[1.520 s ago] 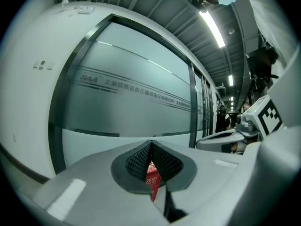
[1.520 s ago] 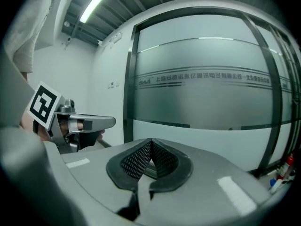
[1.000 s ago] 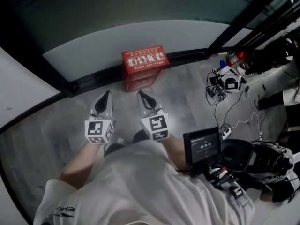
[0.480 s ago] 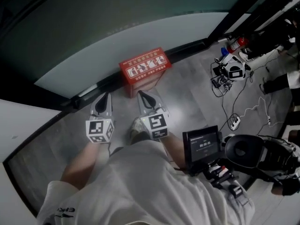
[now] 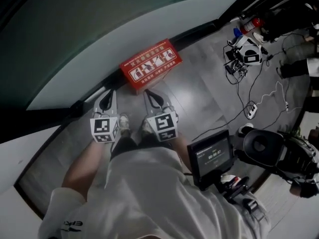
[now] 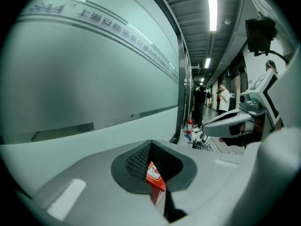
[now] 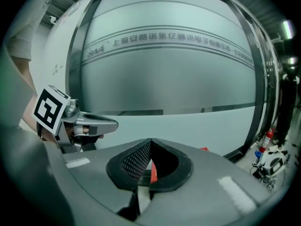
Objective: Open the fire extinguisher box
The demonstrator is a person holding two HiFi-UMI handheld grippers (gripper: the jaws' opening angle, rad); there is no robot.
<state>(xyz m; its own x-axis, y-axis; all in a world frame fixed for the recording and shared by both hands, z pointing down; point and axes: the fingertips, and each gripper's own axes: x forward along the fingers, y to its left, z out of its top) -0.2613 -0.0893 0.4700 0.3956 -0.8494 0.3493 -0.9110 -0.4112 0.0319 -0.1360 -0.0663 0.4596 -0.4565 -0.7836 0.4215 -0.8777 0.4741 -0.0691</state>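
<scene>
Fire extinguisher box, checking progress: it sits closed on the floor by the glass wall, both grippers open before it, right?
No: the left gripper and right gripper are shut, as each gripper view shows; the fire extinguisher box is as described.

The frosted glass wall (image 7: 178, 79) carries a grey band with the letters "SAA", followed by a line of Chinese characters that starts 上海 and ends 电子有限公司; the same band shows in the left gripper view, slanting away; the red box (image 5: 149, 66) has a line of white Chinese characters on its lid above a row of white pictograms, too small to read; the small screen (image 5: 212, 156) shows timer-like digits, not legible; the white sleeve (image 5: 67, 224) bears dark letters starting "ERK".
</scene>
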